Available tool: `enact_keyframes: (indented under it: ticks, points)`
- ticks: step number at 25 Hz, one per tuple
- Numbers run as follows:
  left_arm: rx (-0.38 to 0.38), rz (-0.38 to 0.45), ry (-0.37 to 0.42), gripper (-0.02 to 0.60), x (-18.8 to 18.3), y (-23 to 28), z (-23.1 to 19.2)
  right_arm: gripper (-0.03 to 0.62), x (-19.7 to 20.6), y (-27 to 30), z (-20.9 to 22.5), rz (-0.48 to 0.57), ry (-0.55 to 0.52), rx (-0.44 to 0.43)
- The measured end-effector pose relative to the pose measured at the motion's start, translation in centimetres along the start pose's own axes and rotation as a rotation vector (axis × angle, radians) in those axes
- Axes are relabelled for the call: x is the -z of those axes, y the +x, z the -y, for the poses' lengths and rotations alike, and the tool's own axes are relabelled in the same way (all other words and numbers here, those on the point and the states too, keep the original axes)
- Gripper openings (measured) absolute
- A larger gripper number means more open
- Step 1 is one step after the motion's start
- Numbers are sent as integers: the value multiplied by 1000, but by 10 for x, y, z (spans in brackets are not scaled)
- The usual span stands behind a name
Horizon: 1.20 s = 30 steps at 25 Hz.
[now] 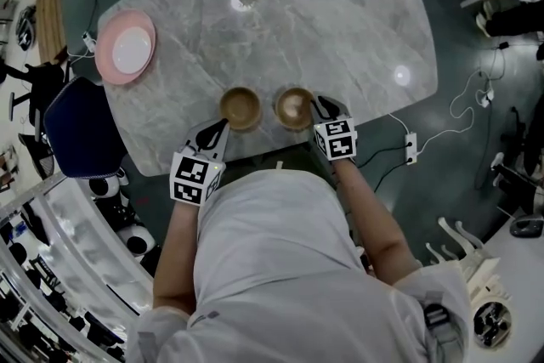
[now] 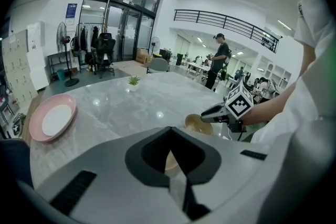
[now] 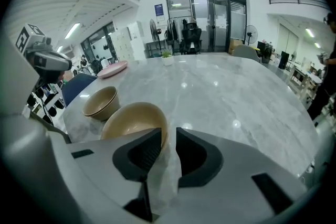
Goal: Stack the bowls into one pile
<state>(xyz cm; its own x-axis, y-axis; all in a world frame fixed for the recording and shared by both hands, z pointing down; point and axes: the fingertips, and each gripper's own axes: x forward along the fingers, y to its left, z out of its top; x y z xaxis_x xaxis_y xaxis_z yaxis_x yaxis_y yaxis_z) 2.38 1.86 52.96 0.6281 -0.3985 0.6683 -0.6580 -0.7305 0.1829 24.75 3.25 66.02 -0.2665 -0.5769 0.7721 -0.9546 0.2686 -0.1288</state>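
Currently the right tool (image 3: 168, 136) pinches the rim of the tan round bowl (image 3: 134, 120), which sits at 3 o'clock of the second tan bowl (image 3: 100, 102) on the grey marble tabletop (image 1: 323, 21). We should lift it level, centre it, then lower it. Our left tool (image 2: 171, 165) is closed and empty. The jaw hides how deep the rim sits.

No readable text; blue wall sign (image 2: 71, 10) too small
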Motion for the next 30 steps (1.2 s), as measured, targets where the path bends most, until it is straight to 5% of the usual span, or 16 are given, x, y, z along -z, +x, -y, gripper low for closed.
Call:
enact_keyframes:
  ticks: [30]
  points:
    - [-72, 22, -70, 2, 20, -27, -13, 32, -16, 11, -14, 0, 6, -43]
